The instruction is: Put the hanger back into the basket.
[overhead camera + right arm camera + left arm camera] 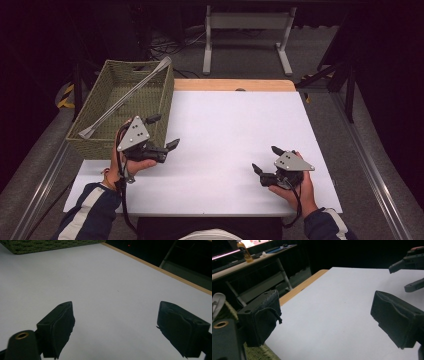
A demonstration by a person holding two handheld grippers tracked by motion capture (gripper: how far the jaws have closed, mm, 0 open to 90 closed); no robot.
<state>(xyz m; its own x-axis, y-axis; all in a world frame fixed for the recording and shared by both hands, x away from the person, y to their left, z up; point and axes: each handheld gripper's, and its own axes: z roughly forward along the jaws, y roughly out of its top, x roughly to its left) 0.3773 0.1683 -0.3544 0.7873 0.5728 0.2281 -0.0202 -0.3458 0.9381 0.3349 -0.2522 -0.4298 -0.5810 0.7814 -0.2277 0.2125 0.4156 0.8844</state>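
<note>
**Tongs in basket, both grippers empty**

Metal tongs point(122, 98) lie slantwise in the green woven basket point(157, 107), the joined end propped over the near left rim, the tips sticking out past the far right corner. The basket sits at the table's far left corner, partly overhanging the white tabletop point(225, 130).

Left gripper point(162, 132) hovers just beside the basket's right wall, near its front corner, apart from the tongs. Its jaws stand wide apart with nothing between them; in the left gripper view only bare white surface shows between the pads, and a sliver of basket weave sits at the lower left.

Right gripper point(265, 159) is held low over the near right part of the table, well apart from the basket, jaws likewise spread and empty.

Open room: the whole middle of the tabletop between the grippers is bare. A wooden strip point(232, 85) borders the far edge. The right gripper sits near the table's right and front edges.
</note>
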